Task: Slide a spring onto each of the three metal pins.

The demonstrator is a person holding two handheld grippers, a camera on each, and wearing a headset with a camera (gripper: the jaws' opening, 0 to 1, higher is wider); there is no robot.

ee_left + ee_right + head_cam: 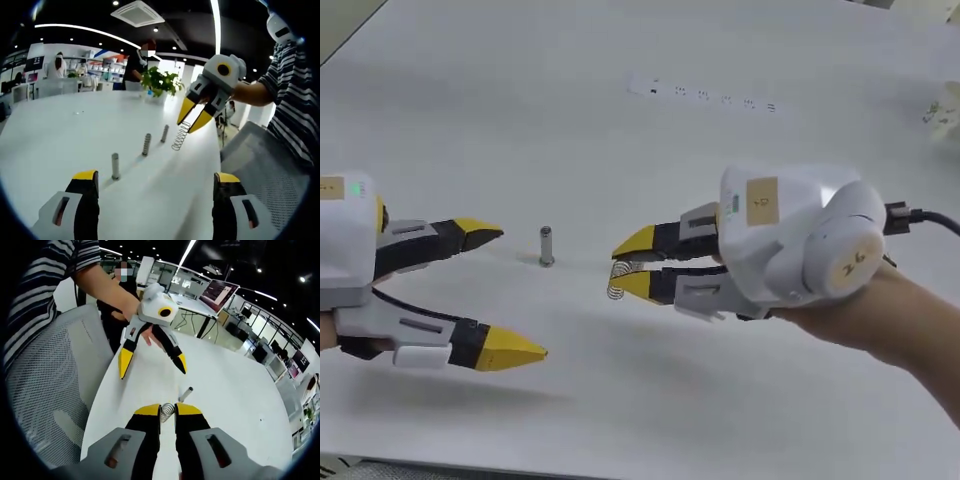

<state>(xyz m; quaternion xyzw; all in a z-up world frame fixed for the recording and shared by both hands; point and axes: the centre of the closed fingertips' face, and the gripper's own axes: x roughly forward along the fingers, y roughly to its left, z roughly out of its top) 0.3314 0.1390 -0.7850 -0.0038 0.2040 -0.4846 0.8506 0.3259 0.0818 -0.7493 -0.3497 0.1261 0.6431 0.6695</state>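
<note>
Nearest me, my left gripper (pixel 156 176) hangs spread wide and empty, flanking the bare pin (pixel 115 166), I'd say ready to steady it. Beyond, the middle pin (pixel 146 144) and far pin (pixel 164 133) look already sprung. By the far one, my right gripper (pixel 196 116) pinches the last spring (pixel 180 136) by its top, leaving its lower end free for threading.

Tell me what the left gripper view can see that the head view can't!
Left gripper view: three pins in a row, the two farther ones looking ribbed as if springs are on them, plus a plant and a mesh chair. Head view: a power strip lying farther back. Both: the right tongs shut on a spring, the open left tongs, and the nearest bare pin.
</note>
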